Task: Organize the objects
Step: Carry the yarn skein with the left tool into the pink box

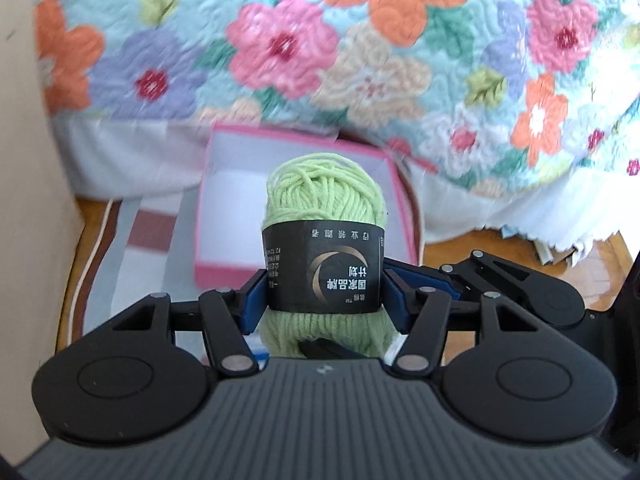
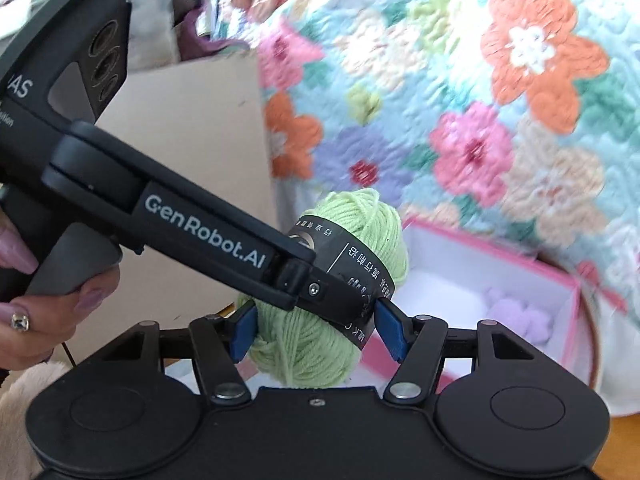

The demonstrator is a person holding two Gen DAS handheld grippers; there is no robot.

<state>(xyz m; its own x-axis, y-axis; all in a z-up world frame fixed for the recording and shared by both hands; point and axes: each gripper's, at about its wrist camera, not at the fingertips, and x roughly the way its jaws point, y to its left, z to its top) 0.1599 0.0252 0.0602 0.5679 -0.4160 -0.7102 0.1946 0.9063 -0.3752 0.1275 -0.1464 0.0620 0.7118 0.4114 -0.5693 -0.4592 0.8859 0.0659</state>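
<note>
Above the pink box (image 1: 304, 200), both grippers pinch 1 green yarn skein (image 1: 324, 240): left gripper (image 1: 324, 296) on its label, right gripper (image 2: 316, 332) lower. I'd lower together, release evenly.

yarn (image 1: 326, 200): light green, black band | box (image 1: 394, 184): pink, white inside | quilt (image 1: 360, 40): multicoloured floral, blurred

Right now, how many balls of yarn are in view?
1. The green yarn ball with a black label is held up in front of the pink box, gripped by both the left tool and the right tool. Others may be hidden.
</note>
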